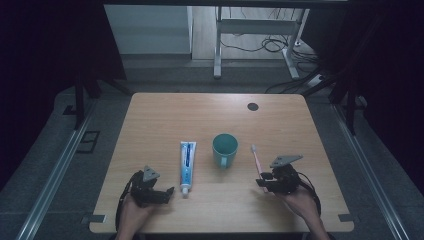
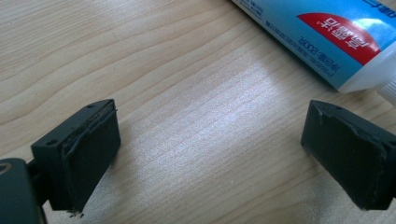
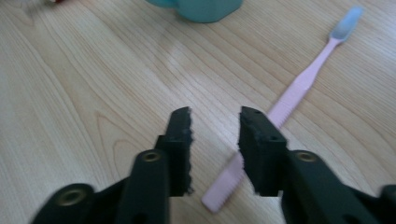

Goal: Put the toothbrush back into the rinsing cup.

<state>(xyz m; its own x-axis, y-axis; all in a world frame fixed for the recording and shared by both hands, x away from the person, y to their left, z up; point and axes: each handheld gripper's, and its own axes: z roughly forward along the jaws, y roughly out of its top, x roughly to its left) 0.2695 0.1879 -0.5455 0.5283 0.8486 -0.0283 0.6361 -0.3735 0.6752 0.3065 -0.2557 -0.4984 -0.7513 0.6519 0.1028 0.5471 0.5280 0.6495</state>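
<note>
**A:** What was the right gripper [image 3: 214, 122] up to, and how should that step have gone?

**B:** It hung low over the handle end of the pink toothbrush [image 3: 299, 88], its jaws a little apart with nothing pressed between them. The brush lay flat on the table [image 1: 150, 120], just right of the teal cup [image 1: 225, 149], bristle end level with the cup. The handle ran under one jaw rather than through the gap. To my mind, a good pick meant shifting sideways until the handle sat centred between the pads, then closing across its narrow width, low to the wood.

**A:** And the left gripper [image 2: 210, 144]?

**B:** Wide open, empty, resting near the cap end of the toothpaste tube [image 1: 187, 161], which lay left of the cup.

**A:** Anything hard to make out?

**B:** The jaw covered part of the handle, so I couldn't tell whether it was touching the brush. The cup was cut off at the top of the right gripper view. The tube's cap was clipped at the edge of the left gripper view.
</note>
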